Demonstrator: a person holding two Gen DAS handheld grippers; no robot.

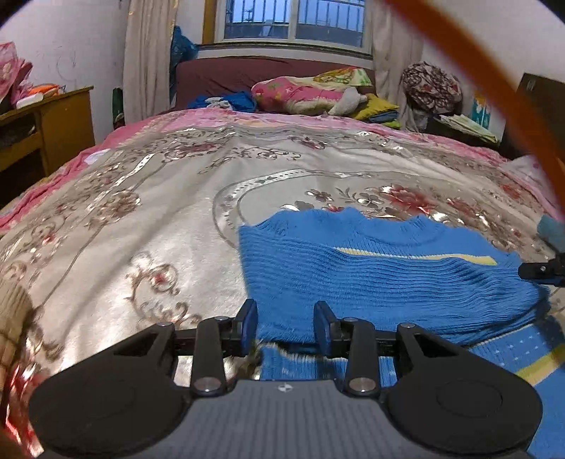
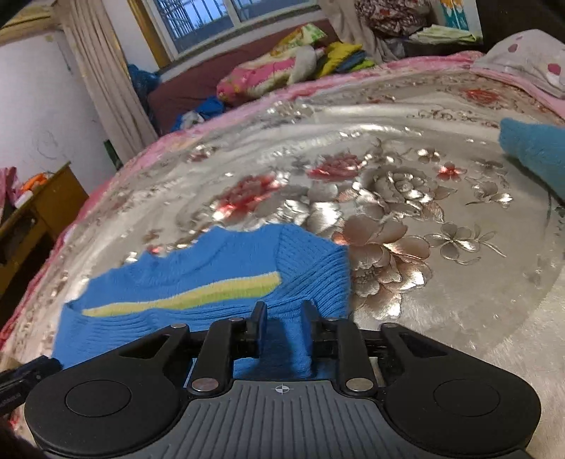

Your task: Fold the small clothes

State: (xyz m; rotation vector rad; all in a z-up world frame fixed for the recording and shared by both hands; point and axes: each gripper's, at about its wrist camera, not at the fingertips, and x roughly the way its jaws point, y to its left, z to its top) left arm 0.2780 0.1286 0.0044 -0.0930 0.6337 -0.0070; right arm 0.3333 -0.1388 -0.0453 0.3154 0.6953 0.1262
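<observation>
A blue ribbed sweater lies on the bed, over a shiny floral spread, with a yellow stripe across the chest. It has been doubled over: a ribbed upper layer lies on a lower layer that shows a dotted pattern and another yellow band at 4 o'clock in the left wrist view. The neck edge points toward the window at 12 o'clock.

The left tool sits at the sweater's near left corner, its blue-padded fingers moderately spread. The fabric edge runs between and under them, but the pads do not seem to press on it.

The right tool is at the sweater's right side, its black fingers narrowly parted. A fold of blue knit rises between them and hugs the right finger; whether it is actually pinched I cannot tell.

A teal cloth lies well apart at 2 o'clock in the right wrist view.
</observation>
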